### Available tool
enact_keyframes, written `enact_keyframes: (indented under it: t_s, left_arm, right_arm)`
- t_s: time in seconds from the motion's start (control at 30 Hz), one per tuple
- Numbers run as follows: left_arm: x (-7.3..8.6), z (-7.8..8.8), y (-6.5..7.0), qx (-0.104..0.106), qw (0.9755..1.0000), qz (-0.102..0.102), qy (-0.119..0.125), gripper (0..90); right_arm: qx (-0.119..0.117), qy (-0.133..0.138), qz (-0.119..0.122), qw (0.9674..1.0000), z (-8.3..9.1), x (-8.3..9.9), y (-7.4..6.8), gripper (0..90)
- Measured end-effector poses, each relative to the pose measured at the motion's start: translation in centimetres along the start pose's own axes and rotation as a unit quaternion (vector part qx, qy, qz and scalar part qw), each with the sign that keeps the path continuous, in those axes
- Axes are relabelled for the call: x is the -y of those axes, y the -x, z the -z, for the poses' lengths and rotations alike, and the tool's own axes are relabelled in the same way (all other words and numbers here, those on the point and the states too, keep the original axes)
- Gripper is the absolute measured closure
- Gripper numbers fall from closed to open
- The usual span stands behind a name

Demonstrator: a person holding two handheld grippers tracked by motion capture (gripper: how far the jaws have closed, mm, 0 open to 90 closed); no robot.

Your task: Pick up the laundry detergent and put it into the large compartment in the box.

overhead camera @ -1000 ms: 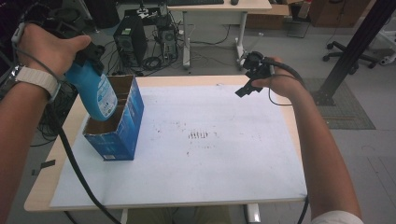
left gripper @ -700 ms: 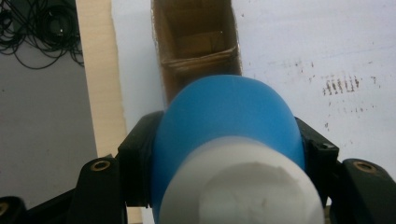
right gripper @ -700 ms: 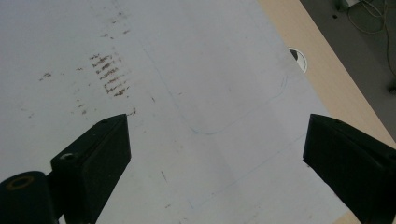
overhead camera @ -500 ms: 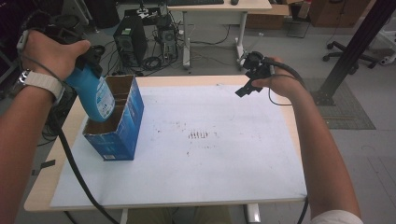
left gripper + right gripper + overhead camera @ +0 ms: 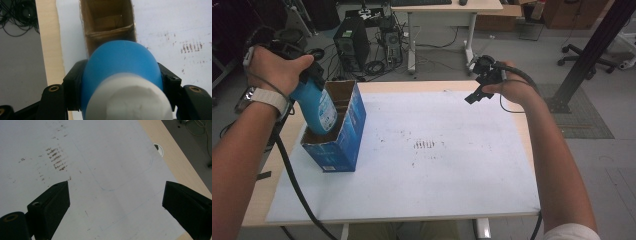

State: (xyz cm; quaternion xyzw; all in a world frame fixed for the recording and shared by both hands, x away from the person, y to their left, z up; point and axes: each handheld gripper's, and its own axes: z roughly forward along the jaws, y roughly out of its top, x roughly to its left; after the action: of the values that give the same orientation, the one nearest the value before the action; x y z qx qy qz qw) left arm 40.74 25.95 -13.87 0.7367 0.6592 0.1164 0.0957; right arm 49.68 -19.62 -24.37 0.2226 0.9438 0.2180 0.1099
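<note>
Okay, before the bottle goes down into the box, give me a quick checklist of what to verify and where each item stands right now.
1. Grip on the blue bottle: the left gripper has a jaw on each side of it. Ok.
2. Bottle lined up with the box opening: its lower end is already inside the open top. Ok.
3. Space inside the box: the left gripper view shows bare cardboard beyond a divider, but the bottle hides the near compartment. Cannot tell.
4. Right gripper out of the way: open, over the white sheet, well apart from the box. Ok.
5. Box stable: upright on the sheet. Ok.
</note>
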Motion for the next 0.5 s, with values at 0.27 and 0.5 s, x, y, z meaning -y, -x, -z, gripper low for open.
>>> enact_keyframes:
  t_s: [0.27,0.5]
  left_arm:
    - [0.3,-1.9,-0.4,0.004,1.0,-0.002,-0.003,37.1]
    - [0.4,-3.2,-0.4,0.006,1.0,-0.005,-0.003,37.1]
  right_arm:
    - [-0.001,-0.002,0.0,1.0,-0.2,0.1,0.1,7.8]
    - [-0.002,-0.005,-0.002,1.0,-0.5,0.1,0.2,7.7]
